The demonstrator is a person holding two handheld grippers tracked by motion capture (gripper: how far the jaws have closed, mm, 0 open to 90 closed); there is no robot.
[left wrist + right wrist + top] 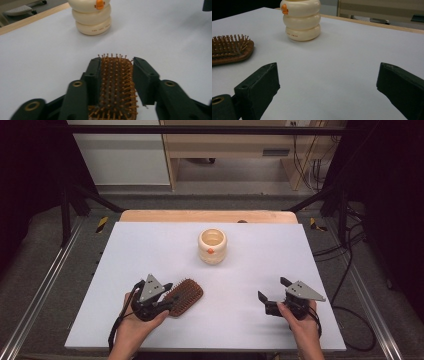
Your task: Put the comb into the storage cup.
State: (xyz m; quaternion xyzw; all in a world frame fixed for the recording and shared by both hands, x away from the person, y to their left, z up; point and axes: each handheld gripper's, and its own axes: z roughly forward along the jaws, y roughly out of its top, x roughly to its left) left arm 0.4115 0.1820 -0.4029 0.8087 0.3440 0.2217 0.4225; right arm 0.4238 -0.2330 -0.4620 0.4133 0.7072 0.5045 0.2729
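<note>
A brown wooden hairbrush (187, 295) with its bristles up is at the front left of the white table (150, 245). My left gripper (172, 298) has its jaws on both long sides of the hairbrush (116, 85), and the pads look pressed on its edges. A cream ringed cup (212, 246) with an orange knob stands upright in the middle, toward the back. My right gripper (272, 288) hovers at the front right with its jaws wide apart and nothing between them. In the right gripper view, the cup (300, 20) is ahead and the hairbrush (229, 50) at the left.
A wooden strip (207, 216) runs along the table's far edge. Metal rails (45, 285) and cables (350, 270) flank the table on the floor. A pale wooden cabinet (225, 145) stands behind.
</note>
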